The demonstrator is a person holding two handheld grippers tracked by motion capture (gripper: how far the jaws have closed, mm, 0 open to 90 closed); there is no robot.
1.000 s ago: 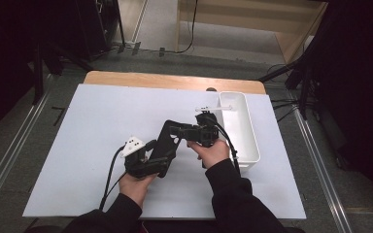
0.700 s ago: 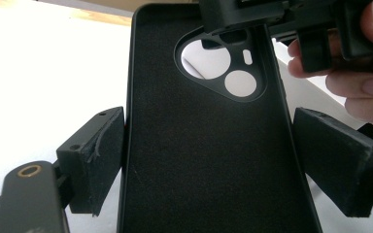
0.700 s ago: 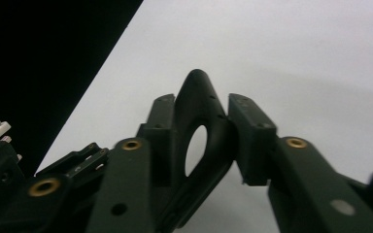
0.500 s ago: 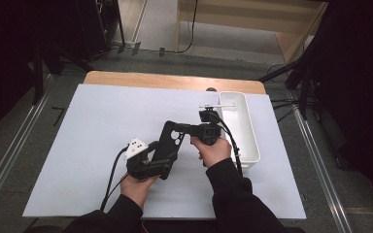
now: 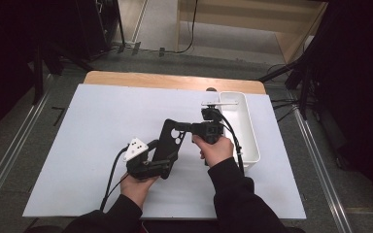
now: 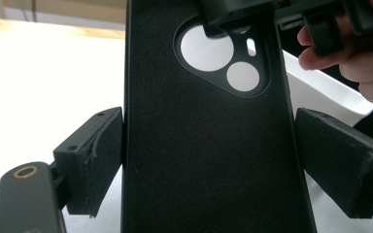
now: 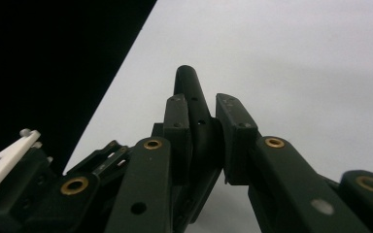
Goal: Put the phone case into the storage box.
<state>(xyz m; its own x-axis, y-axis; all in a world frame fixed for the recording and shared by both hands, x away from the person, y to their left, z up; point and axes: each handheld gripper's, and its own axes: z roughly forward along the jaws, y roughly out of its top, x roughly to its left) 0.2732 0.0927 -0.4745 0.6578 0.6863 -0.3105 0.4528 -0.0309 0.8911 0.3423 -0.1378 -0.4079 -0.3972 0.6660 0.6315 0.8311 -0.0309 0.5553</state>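
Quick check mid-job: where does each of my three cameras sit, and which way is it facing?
High view: above the person's side, looking forward and down on the white table; both forearms enter from the bottom.
Left gripper view: rides the left gripper, looking along its jaws at the black phone case; fingers of the right hand show.
Right gripper view: rides the right gripper, clamped on the case's edge.
Shared: all three show the case.

No lettering, brand mark, number or sign could be read anywhere on the things in view (the surfaces were plain black, white or bare wood).
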